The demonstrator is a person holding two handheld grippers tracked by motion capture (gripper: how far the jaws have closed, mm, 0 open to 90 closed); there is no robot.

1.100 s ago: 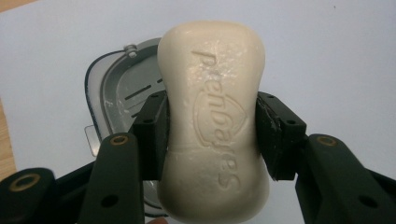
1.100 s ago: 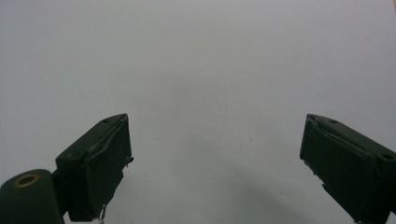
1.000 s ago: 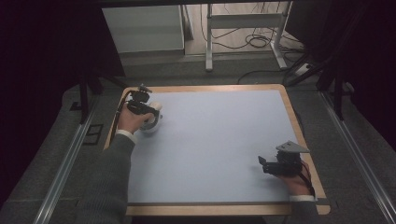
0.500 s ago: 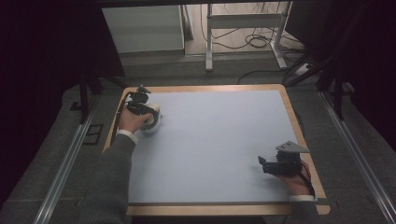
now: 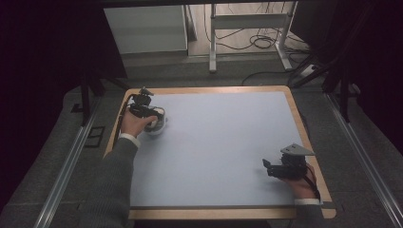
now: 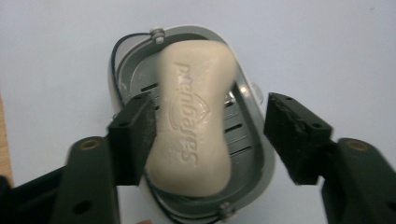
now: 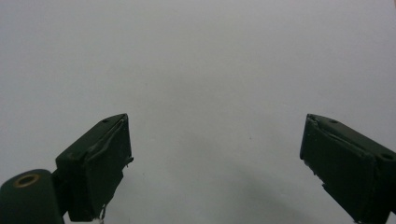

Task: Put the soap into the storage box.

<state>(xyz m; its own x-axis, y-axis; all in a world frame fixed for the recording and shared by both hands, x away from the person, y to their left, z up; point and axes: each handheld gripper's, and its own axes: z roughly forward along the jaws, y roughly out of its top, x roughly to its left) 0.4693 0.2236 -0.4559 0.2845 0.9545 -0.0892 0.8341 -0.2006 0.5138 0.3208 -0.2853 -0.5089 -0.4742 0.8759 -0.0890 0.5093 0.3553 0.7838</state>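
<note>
Soap (image 6: 194,119) is our concern. From the high view, we see its dish (image 5: 159,124) at the counter's (image 5: 223,147) ten o'clock, under the left tool (image 5: 141,105); the right tool (image 5: 280,168) idles at four o'clock. Left gripper view: jaws spread, one touching the bar's flank; we judge it hard, slick, best pinched at the waist. Right gripper view: jaws agape, empty.
</note>
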